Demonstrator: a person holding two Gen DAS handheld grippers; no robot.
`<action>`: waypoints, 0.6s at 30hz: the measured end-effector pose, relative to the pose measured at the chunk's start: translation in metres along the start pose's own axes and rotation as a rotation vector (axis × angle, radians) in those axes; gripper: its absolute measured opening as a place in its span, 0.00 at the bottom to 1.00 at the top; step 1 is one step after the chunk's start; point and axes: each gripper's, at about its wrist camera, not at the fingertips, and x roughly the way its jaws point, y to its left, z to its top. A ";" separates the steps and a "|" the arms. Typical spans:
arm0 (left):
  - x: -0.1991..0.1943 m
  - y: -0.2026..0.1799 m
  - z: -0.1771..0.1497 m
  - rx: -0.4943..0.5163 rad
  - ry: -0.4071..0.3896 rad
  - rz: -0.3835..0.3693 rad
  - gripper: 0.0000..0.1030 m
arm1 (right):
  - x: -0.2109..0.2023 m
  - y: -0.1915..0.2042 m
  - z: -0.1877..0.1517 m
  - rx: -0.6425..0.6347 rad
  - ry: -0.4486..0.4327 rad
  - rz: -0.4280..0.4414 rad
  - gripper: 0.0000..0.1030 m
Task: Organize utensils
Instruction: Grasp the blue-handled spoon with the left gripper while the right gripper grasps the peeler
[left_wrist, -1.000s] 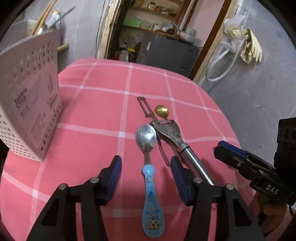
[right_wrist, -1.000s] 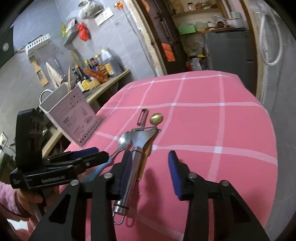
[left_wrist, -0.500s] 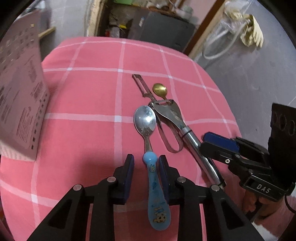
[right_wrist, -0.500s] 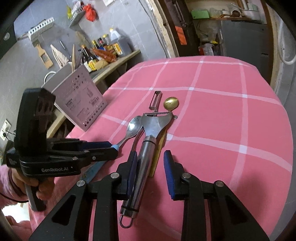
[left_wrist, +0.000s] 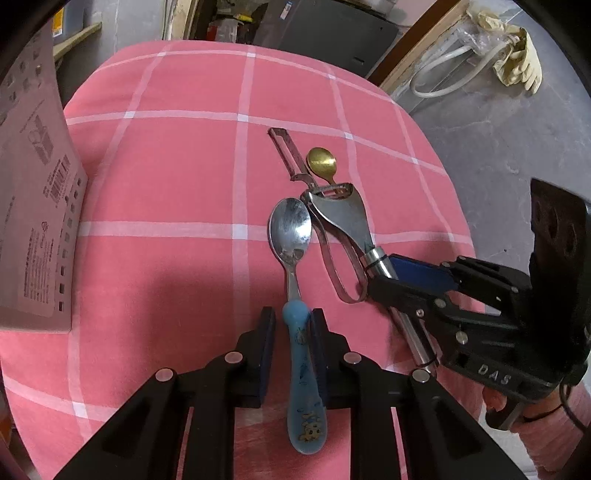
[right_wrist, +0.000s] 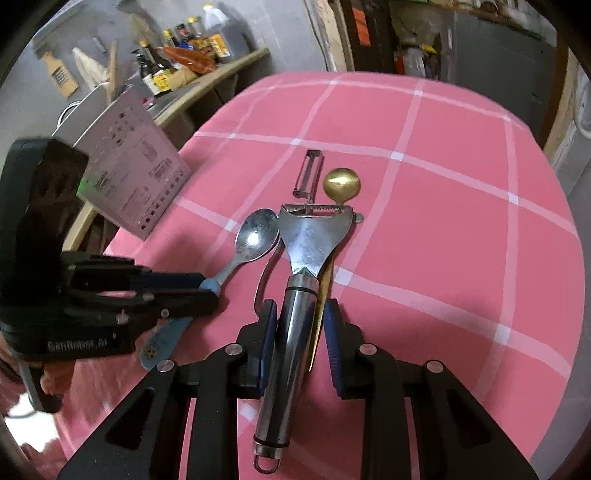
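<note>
Both claws are at the grasp step of sorting the utensils into the perforated holder. The left gripper is nearly clenched on the blue-handled spoon: its right pad touches the blue handle, a thin gap shows at the left pad, and the bowl lies just ahead of the tips. The right gripper straddles the steel peeler, left pad against the handle, with the gold spoon stem inside the gap at the right pad, so the grip looks incomplete. A slim peeler lies ahead, its loop running under the steel one. The holder stands well to the left of both claws on the pink cloth. Next, I judge, each claw must finish squeezing and lift only 1 utensil, the right without dragging the gold spoon, then carry left.
</note>
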 end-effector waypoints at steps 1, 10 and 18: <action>0.001 -0.001 0.002 -0.001 0.013 0.001 0.17 | 0.002 -0.001 0.002 0.007 0.012 0.002 0.22; 0.014 0.004 0.027 -0.056 0.157 -0.035 0.14 | 0.005 -0.012 0.009 0.114 0.091 0.031 0.16; 0.014 0.005 0.016 -0.066 0.130 -0.070 0.13 | -0.019 -0.020 -0.015 0.195 0.011 0.095 0.16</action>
